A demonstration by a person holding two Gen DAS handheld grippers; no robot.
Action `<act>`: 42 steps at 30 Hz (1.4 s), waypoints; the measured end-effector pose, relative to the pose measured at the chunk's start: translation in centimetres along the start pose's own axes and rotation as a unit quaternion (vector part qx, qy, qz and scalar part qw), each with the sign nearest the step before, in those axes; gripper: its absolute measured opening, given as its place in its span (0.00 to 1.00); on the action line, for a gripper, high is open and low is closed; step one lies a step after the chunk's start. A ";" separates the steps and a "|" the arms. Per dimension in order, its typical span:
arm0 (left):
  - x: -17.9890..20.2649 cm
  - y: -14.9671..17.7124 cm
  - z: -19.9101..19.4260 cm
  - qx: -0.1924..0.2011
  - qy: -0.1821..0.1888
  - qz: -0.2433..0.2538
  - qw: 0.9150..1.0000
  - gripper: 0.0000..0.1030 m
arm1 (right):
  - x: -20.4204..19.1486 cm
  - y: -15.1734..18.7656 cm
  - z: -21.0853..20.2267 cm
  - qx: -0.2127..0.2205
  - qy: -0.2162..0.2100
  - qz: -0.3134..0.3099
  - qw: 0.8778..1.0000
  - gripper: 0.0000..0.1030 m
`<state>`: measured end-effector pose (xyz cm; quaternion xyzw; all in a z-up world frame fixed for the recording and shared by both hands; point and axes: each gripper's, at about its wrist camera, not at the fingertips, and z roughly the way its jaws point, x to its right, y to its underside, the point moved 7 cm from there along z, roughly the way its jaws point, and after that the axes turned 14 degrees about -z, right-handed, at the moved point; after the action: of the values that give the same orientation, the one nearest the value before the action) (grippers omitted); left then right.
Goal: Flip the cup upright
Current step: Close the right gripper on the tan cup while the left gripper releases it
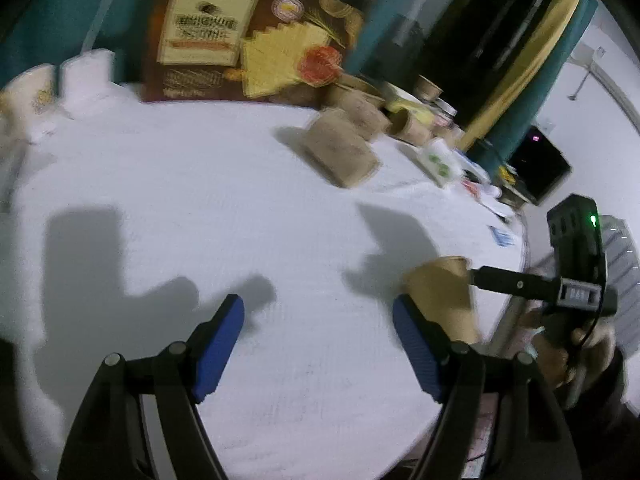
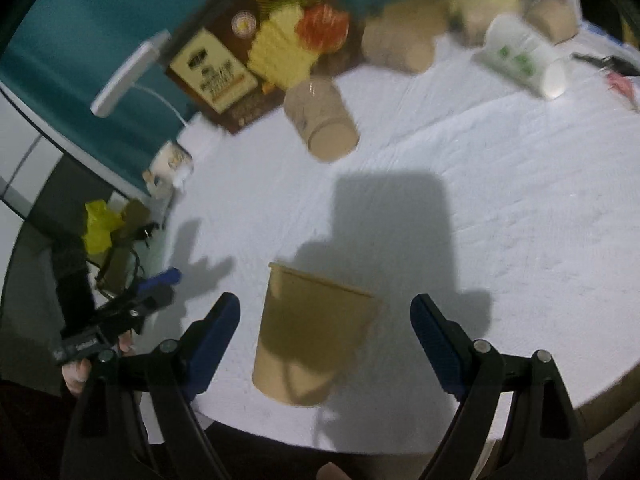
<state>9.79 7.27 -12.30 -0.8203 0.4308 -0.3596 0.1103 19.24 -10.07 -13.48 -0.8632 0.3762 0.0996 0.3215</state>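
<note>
A brown paper cup (image 2: 312, 336) rests on the white tablecloth (image 2: 500, 200) near the table's front edge, between the spread fingers of my right gripper (image 2: 324, 320). Neither blue pad touches it. Its wide rim is away from the camera and its narrow base is nearer. In the left wrist view the cup (image 1: 444, 300) seems to stand rim up, slightly tilted and blurred, just right of my left gripper (image 1: 318, 332). That gripper is open over bare cloth with nothing between its pads. A black finger (image 1: 504, 282) of the right gripper reaches the cup's rim from the right.
Brown cups lie on their sides at the back (image 1: 344, 152) (image 2: 324, 120), beside a white cup with green print (image 2: 524, 56). A printed brown box (image 1: 248, 36) stands against the teal wall. White tissue packs (image 1: 84, 76) sit at the left. The table edge (image 2: 600, 396) is close.
</note>
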 end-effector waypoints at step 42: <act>-2.4 0.5 -1.7 0.042 -0.029 0.043 0.998 0.74 | -2.9 -3.1 1.0 0.155 0.282 -0.195 0.927 0.64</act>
<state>7.44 9.10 -12.51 -0.8061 0.4465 -0.3481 0.1723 19.51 -6.20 -11.63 -0.8515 0.2862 -0.2718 0.3453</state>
